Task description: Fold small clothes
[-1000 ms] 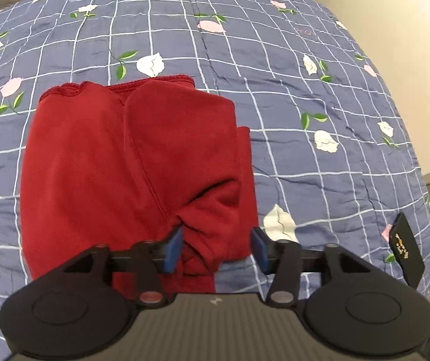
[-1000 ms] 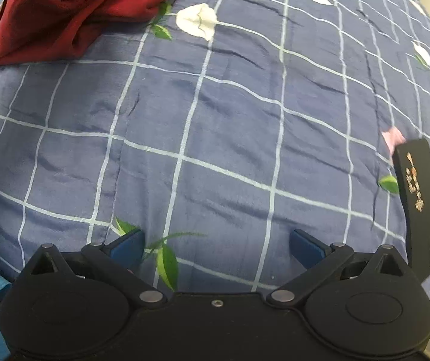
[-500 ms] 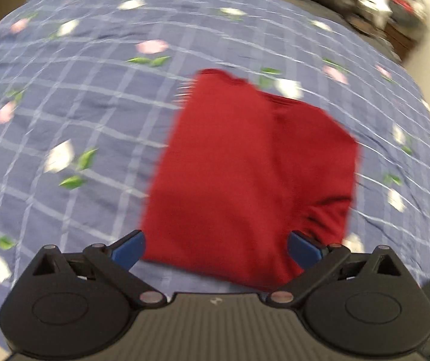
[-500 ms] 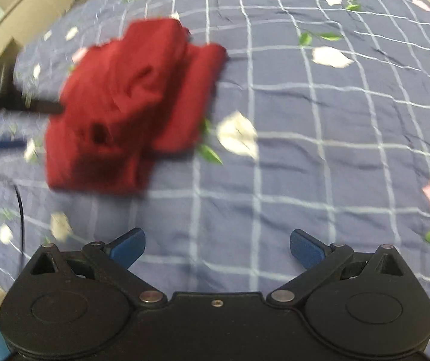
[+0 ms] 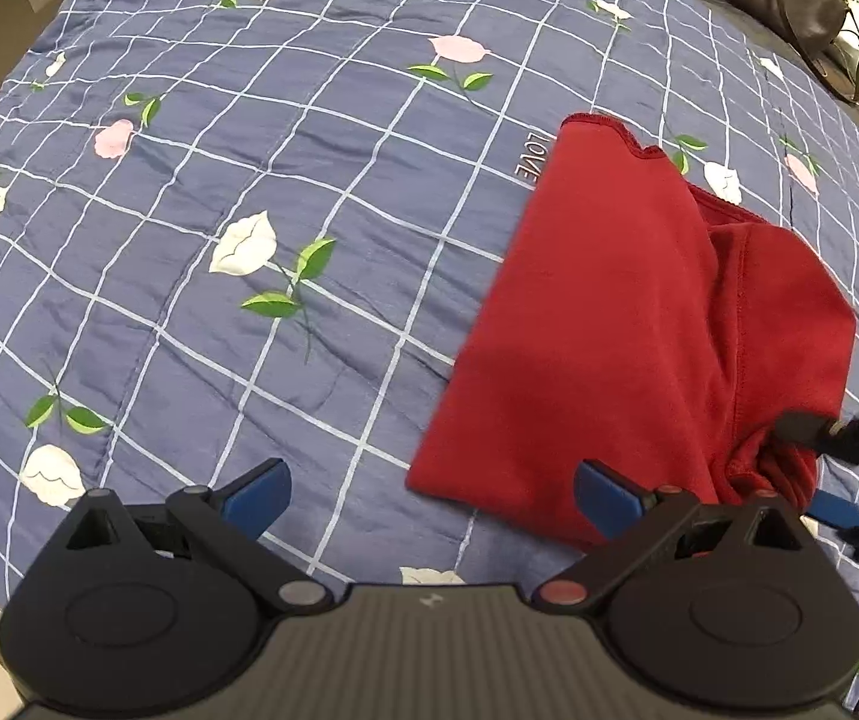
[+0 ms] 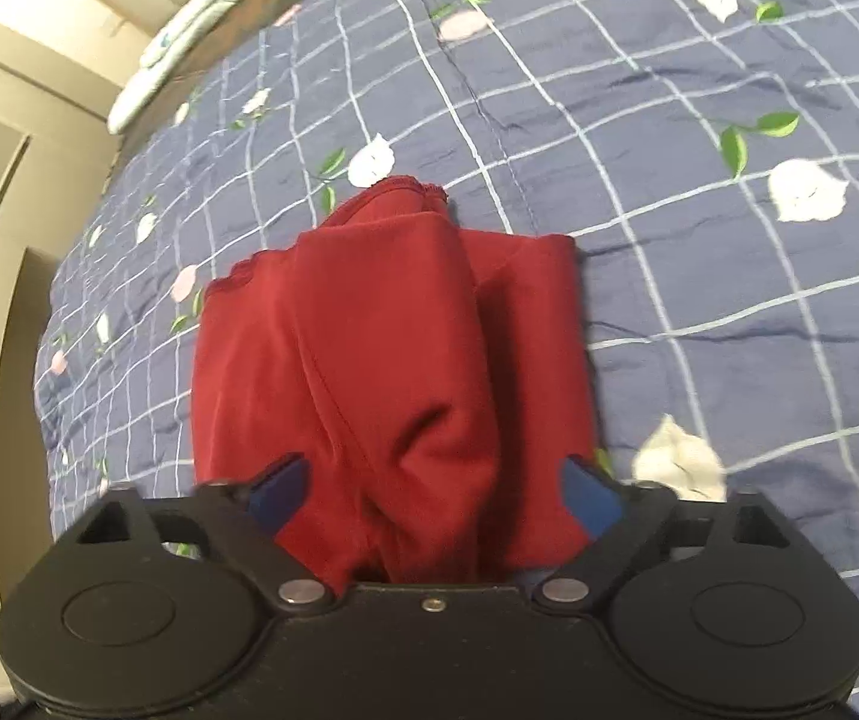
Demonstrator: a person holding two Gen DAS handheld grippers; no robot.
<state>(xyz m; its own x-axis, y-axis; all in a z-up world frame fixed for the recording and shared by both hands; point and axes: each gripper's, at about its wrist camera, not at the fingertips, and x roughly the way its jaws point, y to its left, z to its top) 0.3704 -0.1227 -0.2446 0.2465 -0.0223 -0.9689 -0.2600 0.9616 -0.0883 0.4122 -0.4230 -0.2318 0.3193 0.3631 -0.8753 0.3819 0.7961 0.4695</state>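
**Red cloth lies folded, both grippers open**

The blue flowered bed cover (image 5: 309, 192) fills both views. The red cloth (image 5: 639, 330) lies folded on it (one near corner is bunched up). A second ago the left gripper (image 5: 429, 495) pinched that corner. Now it has let go and moved off to the left, its jaws spread wide over bare cover. The right gripper (image 6: 435, 495) was far from the cloth before. Now it is right at it, jaws wide open around the near edge, not squeezing.
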